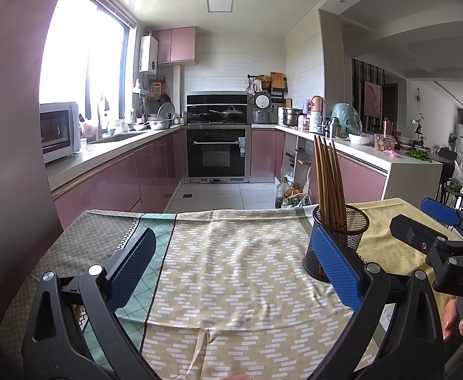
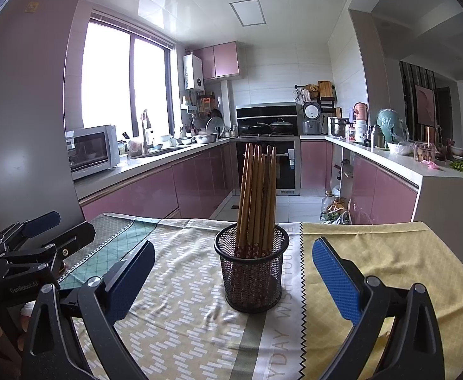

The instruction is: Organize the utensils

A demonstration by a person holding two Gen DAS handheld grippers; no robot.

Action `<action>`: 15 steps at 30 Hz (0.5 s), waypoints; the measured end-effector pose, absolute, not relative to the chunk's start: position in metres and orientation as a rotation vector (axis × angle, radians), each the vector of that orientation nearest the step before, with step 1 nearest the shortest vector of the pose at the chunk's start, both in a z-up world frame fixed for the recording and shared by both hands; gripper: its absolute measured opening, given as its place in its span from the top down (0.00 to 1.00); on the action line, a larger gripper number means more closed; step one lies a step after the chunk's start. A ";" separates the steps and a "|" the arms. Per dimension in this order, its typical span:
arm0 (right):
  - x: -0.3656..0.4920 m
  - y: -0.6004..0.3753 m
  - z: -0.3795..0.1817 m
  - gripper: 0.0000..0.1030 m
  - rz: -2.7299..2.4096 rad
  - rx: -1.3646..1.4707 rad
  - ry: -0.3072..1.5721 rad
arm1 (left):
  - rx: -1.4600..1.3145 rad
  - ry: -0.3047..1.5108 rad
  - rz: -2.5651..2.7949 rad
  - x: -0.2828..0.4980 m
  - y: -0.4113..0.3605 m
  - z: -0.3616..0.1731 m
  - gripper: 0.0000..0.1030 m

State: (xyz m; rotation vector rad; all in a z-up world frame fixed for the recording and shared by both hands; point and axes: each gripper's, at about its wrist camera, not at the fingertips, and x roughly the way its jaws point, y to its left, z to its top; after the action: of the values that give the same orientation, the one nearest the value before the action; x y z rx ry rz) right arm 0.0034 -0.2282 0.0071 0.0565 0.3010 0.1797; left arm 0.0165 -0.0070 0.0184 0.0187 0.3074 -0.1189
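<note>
A black mesh holder (image 2: 252, 269) stands upright on the patterned tablecloth (image 2: 180, 316), with several wooden chopsticks (image 2: 258, 196) standing in it. My right gripper (image 2: 233, 269) is open, its blue pads on either side of the holder and a little in front of it, not touching. My left gripper (image 1: 233, 262) is open and empty over the cloth. The holder (image 1: 342, 237) and chopsticks (image 1: 329, 180) sit behind its right finger (image 1: 334, 266). The right gripper (image 1: 434, 228) shows at the right edge of the left wrist view, and the left gripper (image 2: 41, 237) at the left edge of the right wrist view.
The table's far edge (image 1: 231, 212) drops to the kitchen floor. Pink cabinets, an oven (image 1: 216, 152) and a microwave (image 1: 58, 129) stand beyond. Bottles and bags (image 1: 290, 194) sit on the floor by the far right corner. A wall (image 1: 12, 126) is close on the left.
</note>
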 end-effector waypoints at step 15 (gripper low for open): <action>0.003 -0.229 0.005 0.06 0.185 0.064 0.304 | 0.012 0.324 -0.119 0.018 -0.009 0.014 0.06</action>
State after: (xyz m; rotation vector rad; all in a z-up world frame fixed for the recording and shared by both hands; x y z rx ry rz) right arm 0.0026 -0.2290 0.0053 0.0643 0.3039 0.1853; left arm 0.0180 -0.0093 0.0136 0.0124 0.3241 -0.1186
